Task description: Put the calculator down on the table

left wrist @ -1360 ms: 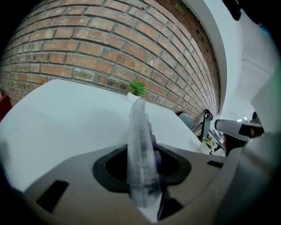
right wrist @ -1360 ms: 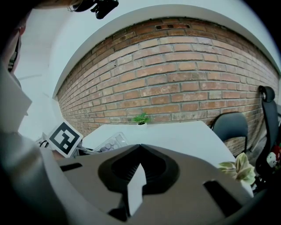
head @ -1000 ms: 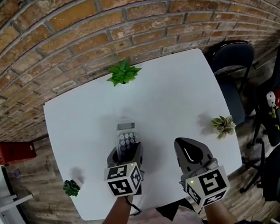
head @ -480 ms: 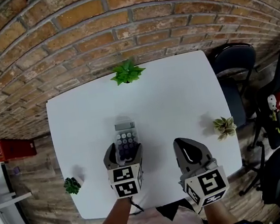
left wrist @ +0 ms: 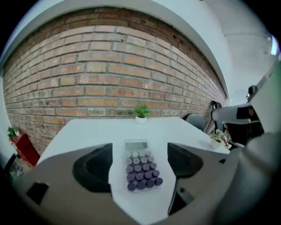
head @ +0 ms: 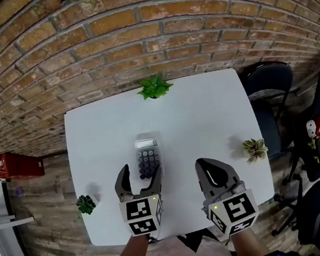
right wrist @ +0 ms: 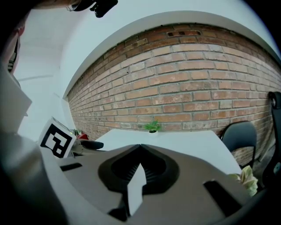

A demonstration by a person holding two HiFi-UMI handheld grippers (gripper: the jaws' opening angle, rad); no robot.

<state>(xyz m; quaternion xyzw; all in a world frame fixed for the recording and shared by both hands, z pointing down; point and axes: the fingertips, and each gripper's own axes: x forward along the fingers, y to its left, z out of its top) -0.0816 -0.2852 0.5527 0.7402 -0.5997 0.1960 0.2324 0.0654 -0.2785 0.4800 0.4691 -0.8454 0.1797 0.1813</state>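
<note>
Lying flat on the white counter (head: 199,113), the calculator (head: 147,158) sits untouched between the left hand-held gripper's (head: 138,177) wide-spread jaws, while the right hand-held gripper (head: 207,165) stays out of play, jaws together and empty.

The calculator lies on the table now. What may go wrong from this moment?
The calculator lies flat on the table, in line with the open jaws of the left gripper; if that gripper dips or pushes forward, a jaw might shove it. Swinging left, it may knock the small plant at the table's edge.
</note>
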